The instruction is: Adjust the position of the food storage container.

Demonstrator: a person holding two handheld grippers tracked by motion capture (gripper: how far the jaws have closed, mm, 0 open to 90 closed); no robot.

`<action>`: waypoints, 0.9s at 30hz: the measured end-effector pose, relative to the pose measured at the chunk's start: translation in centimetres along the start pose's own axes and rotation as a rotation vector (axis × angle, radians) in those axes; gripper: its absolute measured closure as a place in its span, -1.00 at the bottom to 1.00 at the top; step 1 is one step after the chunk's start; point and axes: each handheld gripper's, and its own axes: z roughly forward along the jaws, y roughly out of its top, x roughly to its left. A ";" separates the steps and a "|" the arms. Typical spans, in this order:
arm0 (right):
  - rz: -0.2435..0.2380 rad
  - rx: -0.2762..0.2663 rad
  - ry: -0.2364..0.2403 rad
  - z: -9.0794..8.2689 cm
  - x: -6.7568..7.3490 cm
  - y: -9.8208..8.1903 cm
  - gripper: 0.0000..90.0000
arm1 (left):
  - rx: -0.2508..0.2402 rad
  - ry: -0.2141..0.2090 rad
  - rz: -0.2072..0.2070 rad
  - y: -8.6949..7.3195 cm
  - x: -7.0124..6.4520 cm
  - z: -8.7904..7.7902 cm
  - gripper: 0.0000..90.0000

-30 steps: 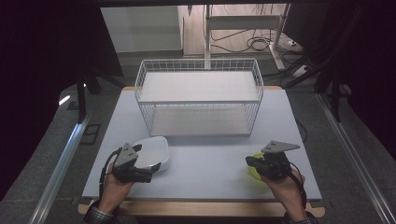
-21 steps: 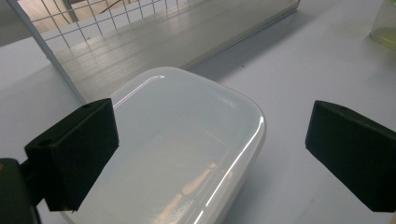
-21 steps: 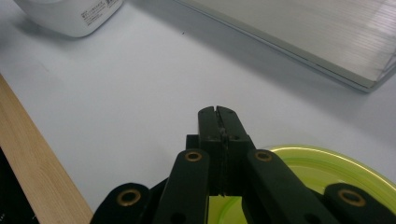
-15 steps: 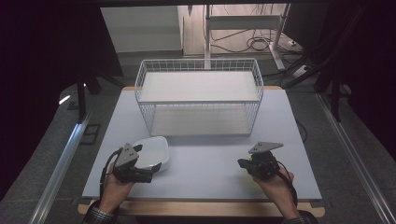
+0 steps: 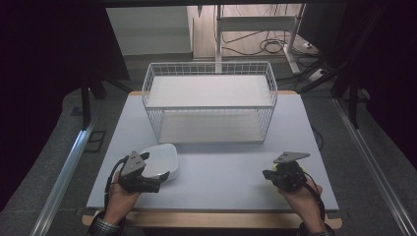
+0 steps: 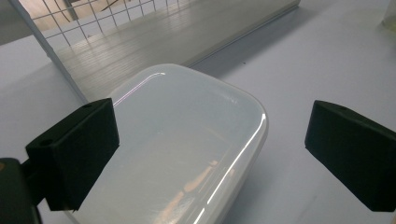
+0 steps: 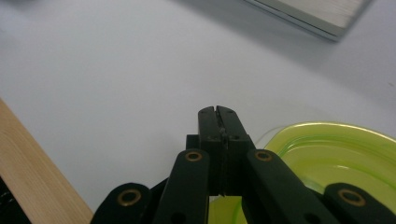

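A white rounded dish (image 5: 160,158) lies at the front left of the table, and my left gripper (image 5: 158,181) stands open at its near edge. In the left gripper view the white dish (image 6: 187,140) fills the space between the two wide-apart jaws of that gripper (image 6: 215,140), which do not touch it. My right gripper (image 5: 267,174) is at the front right, pointing left. Its jaws (image 7: 218,116) are pressed together with nothing between them. A yellow-green plate (image 7: 336,154) lies beside and under it, and a sliver of that plate (image 5: 306,170) peeks out by the hand.
A white wire basket (image 5: 209,107) with a pale board floor stands at the middle back of the grey table (image 5: 221,162). The table's wooden front edge (image 7: 28,158) runs close beside the right gripper. Dark floor, rails and cables surround the table.
The right gripper has shifted a little sideways and sunk toward the table, still shut. The left gripper and the white dish have stayed in place.
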 end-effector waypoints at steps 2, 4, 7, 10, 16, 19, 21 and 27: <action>0.011 0.001 -0.005 -0.2 -0.3 -0.2 1.00 | 0.002 0.001 0.001 0.0 0.0 0.0 -0.94; 0.031 -0.004 -0.021 -0.7 -1.1 -0.7 1.00 | 0.003 0.001 0.000 0.0 0.0 0.0 -0.94; 0.054 -0.007 -0.035 -1.2 -1.9 -1.1 1.00 | 0.005 0.001 -0.003 0.0 0.0 0.0 -0.93; 0.074 -0.015 -0.042 -1.4 -2.4 -1.4 1.00 | 0.012 -0.002 -0.012 0.0 0.1 0.0 -0.92; 0.052 -0.041 -0.023 -1.2 -1.6 -1.0 1.00 | 0.031 0.013 -0.028 0.0 0.9 -0.9 -0.81; 0.049 -0.048 -0.019 -1.0 -1.1 -0.8 1.00 | 0.026 0.031 -0.049 -0.1 1.6 -1.5 -0.54; 0.038 -0.065 -0.015 -0.8 -0.8 -0.6 1.00 | 0.020 0.074 -0.079 -0.3 2.6 -2.4 -0.28; 0.024 -0.078 -0.008 -0.2 -0.3 -0.5 1.00 | 0.031 0.178 -0.173 -1.3 5.2 -3.5 0.62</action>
